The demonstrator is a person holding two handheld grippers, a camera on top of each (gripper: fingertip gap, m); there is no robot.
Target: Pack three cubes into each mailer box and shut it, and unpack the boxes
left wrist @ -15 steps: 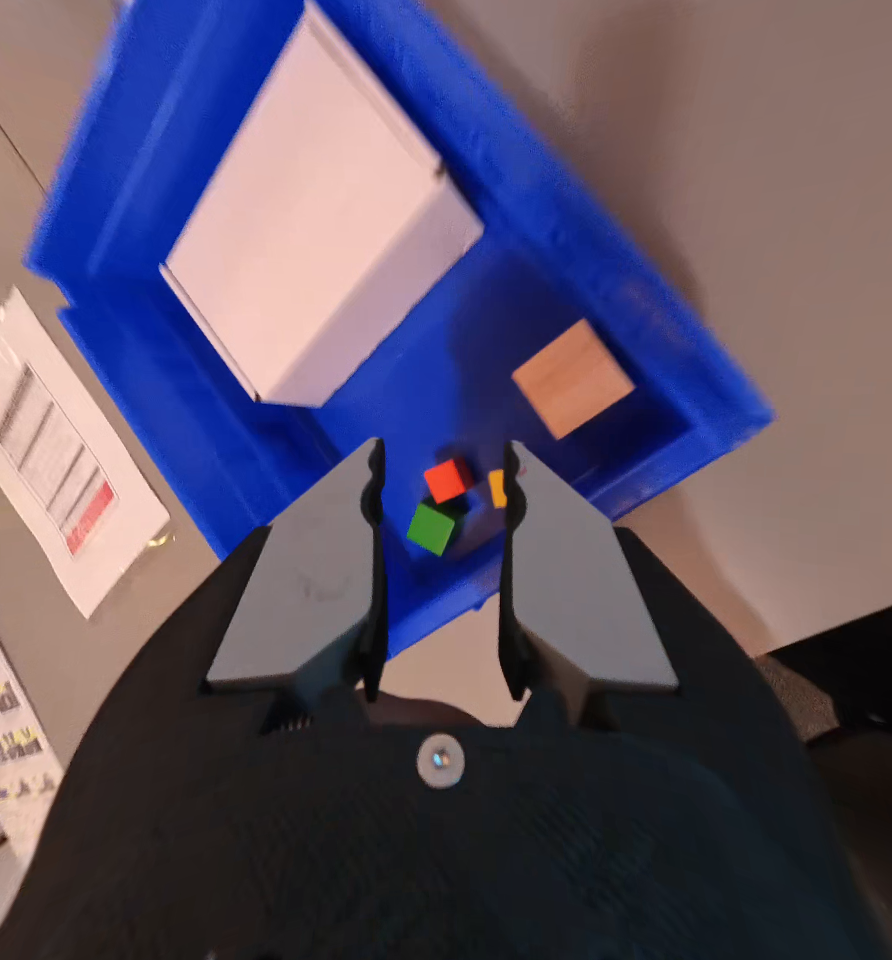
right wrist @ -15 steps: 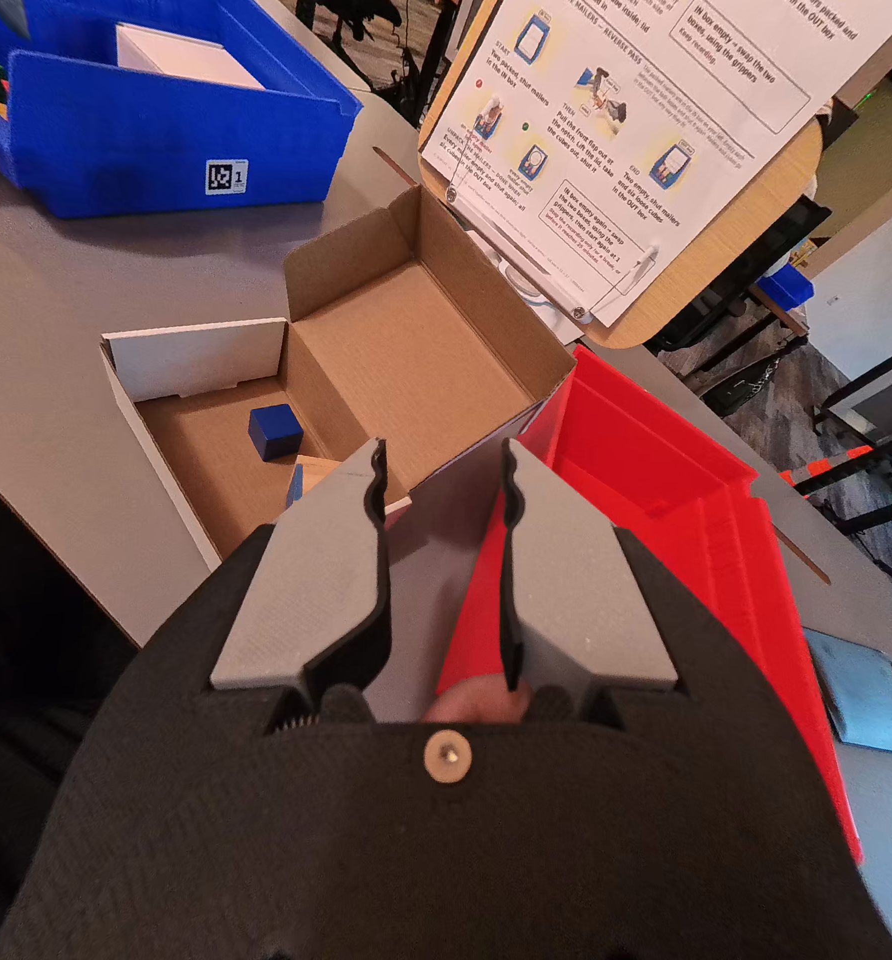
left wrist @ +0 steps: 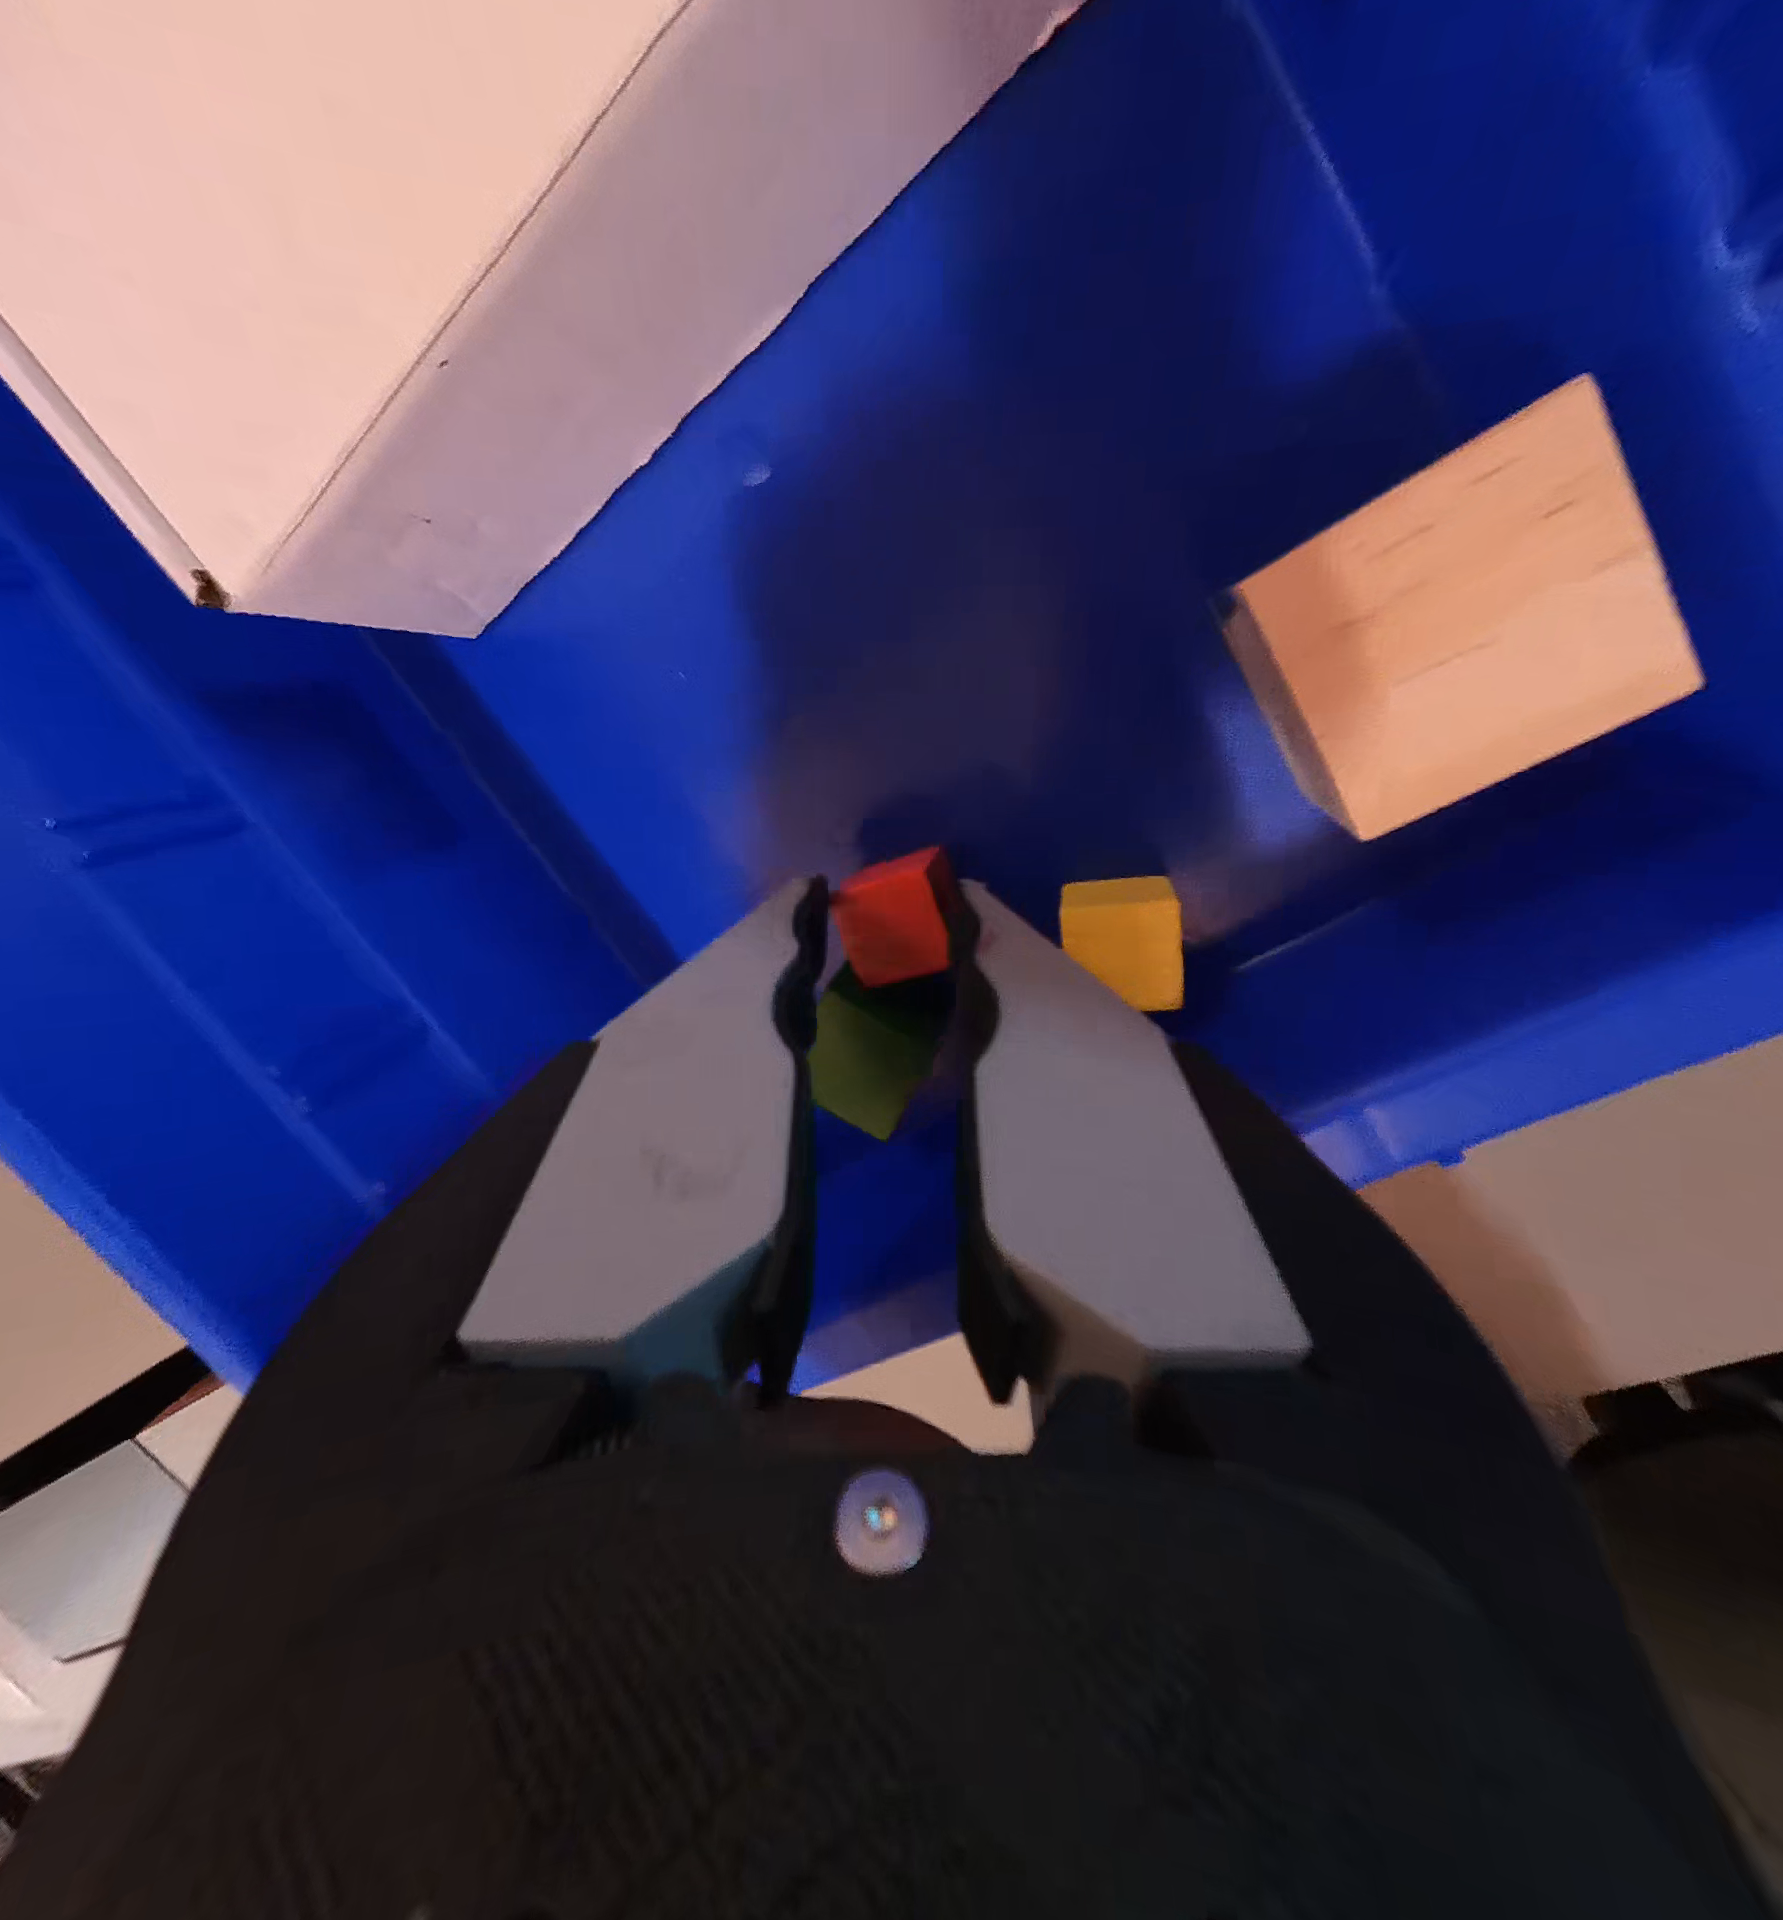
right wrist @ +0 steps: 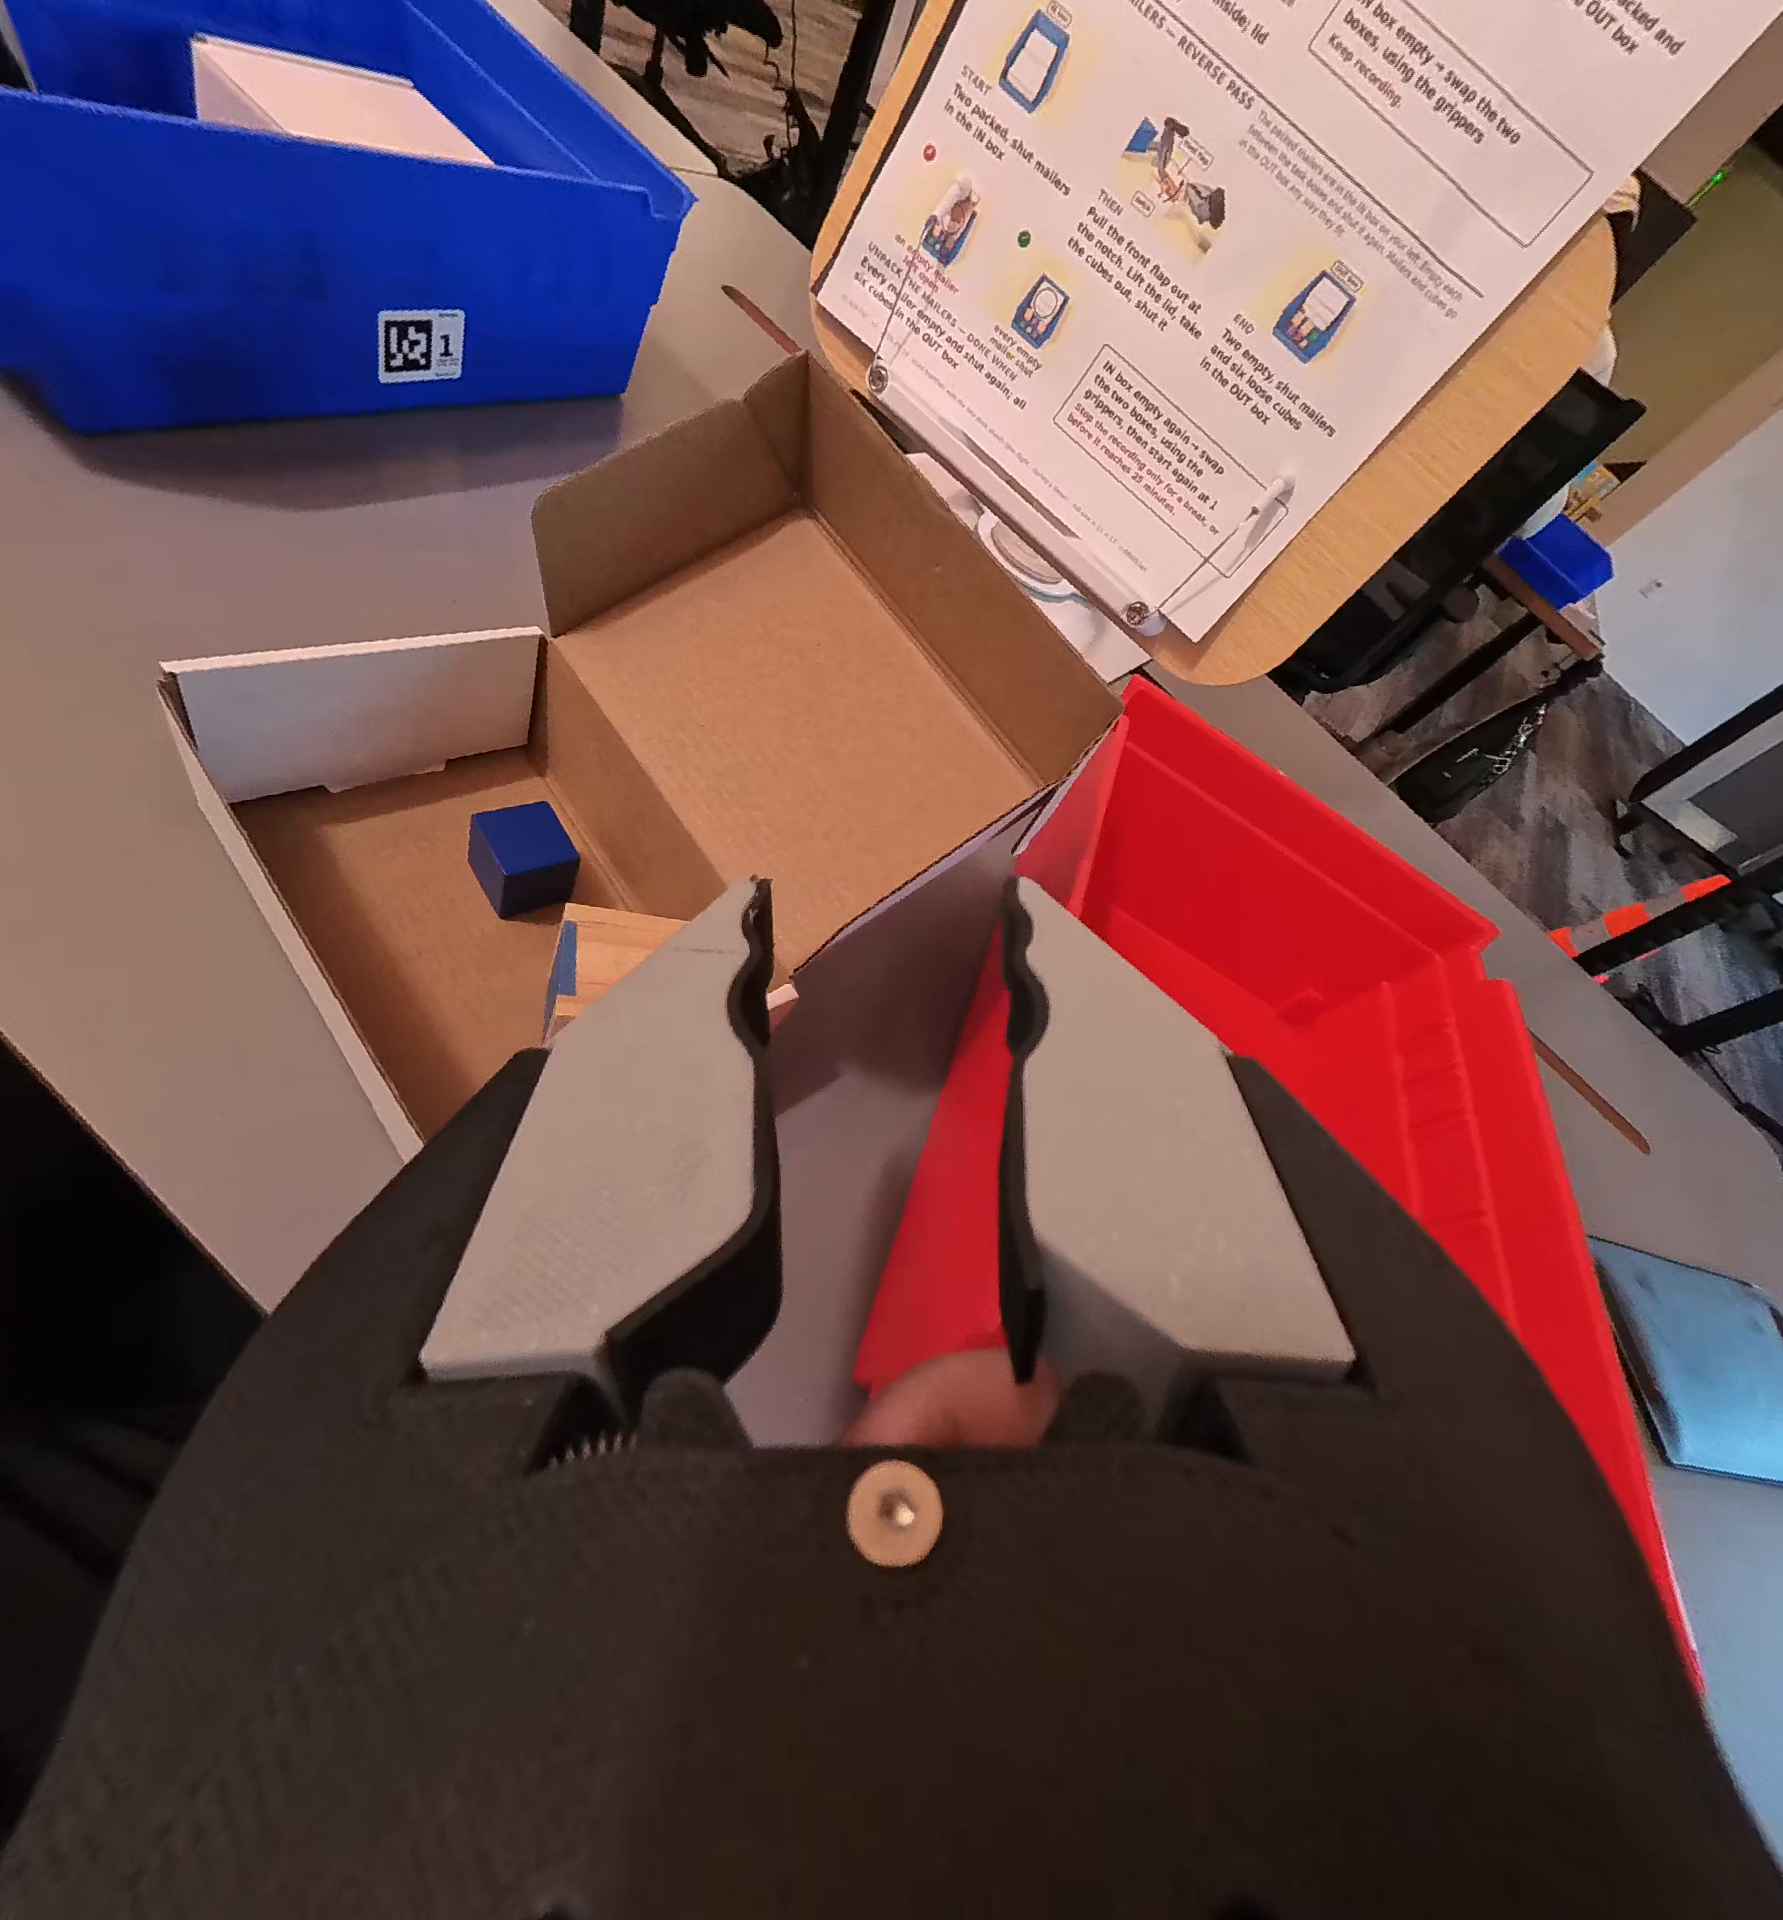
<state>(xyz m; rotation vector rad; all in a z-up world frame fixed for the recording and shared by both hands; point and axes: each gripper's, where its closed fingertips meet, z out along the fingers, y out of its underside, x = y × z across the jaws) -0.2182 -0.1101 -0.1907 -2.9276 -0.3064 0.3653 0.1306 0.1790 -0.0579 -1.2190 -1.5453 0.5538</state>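
The red cube (left wrist: 892, 914) is sitting between the fingertips of the left gripper (left wrist: 885, 925), down in a corner of the blue bin (left wrist: 554, 883); the jaws are standing about a cube's width apart, flanking it closely, but whether the pads are actually pressing on it I cannot tell, since the frame is blurring there; my guess is that a pickup is being lined up. The green cube (left wrist: 866, 1049) is lying just behind it, in shadow between the fingers, and the yellow cube (left wrist: 1124, 940) is resting just beside the right finger; a larger wooden block (left wrist: 1458, 613) is lying farther off on the bin floor, and a shut white mailer box (left wrist: 347, 260) is filling the bin's other end, its far side running out of view.

The open mailer box (right wrist: 793, 707) is waiting on the grey table (right wrist: 87, 623), lid thrown back, presumably to receive cubes; a blue cube (right wrist: 521, 857) is already lying inside, and a wooden piece (right wrist: 617, 956) beside it is being half covered by the right gripper (right wrist: 885, 935), so its shape is unclear. That gripper is hovering wide open and gripping nothing, over the gap between the box and the red bin (right wrist: 1282, 935); an instruction sheet (right wrist: 1230, 208) is leaning behind.
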